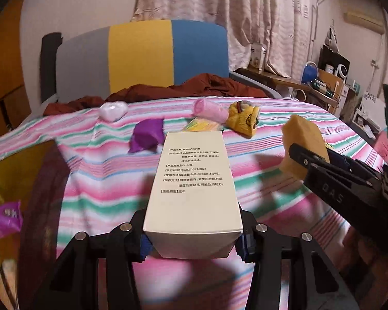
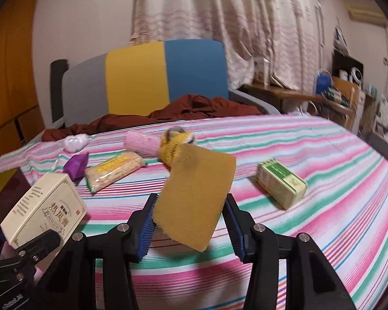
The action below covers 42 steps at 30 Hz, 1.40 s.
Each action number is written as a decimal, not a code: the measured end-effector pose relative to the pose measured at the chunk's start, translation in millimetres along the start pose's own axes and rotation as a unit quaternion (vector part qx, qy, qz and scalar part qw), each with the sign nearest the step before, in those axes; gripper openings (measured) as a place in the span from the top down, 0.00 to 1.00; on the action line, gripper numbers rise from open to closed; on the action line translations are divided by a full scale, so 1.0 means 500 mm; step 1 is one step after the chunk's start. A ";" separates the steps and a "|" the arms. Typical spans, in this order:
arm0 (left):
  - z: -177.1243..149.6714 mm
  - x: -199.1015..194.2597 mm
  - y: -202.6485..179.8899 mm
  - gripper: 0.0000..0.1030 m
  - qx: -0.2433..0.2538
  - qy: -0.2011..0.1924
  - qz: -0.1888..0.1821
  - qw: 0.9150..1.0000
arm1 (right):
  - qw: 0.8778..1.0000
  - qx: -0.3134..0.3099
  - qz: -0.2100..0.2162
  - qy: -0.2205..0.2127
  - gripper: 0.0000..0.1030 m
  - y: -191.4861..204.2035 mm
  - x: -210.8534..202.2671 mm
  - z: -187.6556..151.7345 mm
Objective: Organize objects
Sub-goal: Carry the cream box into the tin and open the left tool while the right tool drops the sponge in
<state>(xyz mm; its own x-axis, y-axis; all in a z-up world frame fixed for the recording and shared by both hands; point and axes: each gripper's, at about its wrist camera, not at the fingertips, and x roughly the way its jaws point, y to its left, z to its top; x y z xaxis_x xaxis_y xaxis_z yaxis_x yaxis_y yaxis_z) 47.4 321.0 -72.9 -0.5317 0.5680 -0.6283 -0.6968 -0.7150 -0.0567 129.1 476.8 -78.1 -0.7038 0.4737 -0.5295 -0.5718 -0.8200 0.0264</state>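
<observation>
My left gripper (image 1: pixel 194 242) is shut on a white box (image 1: pixel 194 180) with printed text, its blue pads pressing the box's near end from both sides above the striped bedspread (image 1: pixel 271 206). The right gripper (image 2: pixel 191 230) is shut on a yellow sponge (image 2: pixel 194 196), which tilts up between its blue pads. In the left wrist view the sponge (image 1: pixel 302 134) and right gripper (image 1: pixel 305 160) come in from the right. Seen from the right wrist, the white box (image 2: pixel 44 206) and left gripper (image 2: pixel 33 242) sit at lower left.
On the bed lie a purple packet (image 1: pixel 146 134), a pink roll (image 1: pixel 209 109), a yellow plush toy (image 1: pixel 243 118), a white fluffy item (image 1: pixel 112 111), a snack packet (image 2: pixel 113 170) and a green box (image 2: pixel 282 183). Brown cloth (image 1: pixel 194 87) is bunched by the headboard. A dark container with a purple packet (image 1: pixel 5 217) stands at the left.
</observation>
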 end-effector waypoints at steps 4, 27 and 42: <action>-0.029 -0.037 0.016 0.52 -0.012 0.004 -0.008 1.000 | 1.000 -0.026 0.007 -0.008 0.52 0.023 -0.007 -0.002; -0.005 -0.194 0.376 0.51 -0.180 -0.005 0.090 0.979 | 0.992 -0.100 0.077 0.005 0.52 0.173 -0.067 -0.050; -0.017 -0.129 0.597 0.51 -0.319 0.066 0.136 0.936 | 0.968 -0.091 0.234 -0.001 0.52 0.361 -0.172 0.011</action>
<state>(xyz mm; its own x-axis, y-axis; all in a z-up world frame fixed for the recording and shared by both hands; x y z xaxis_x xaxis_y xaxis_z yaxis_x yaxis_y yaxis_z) -122.0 67.6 -55.6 -0.5538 0.3039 -0.7752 -0.0931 -0.9478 -0.3051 84.0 289.8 -23.0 -0.8685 0.0372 -0.4942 -0.1063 -0.9880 0.1124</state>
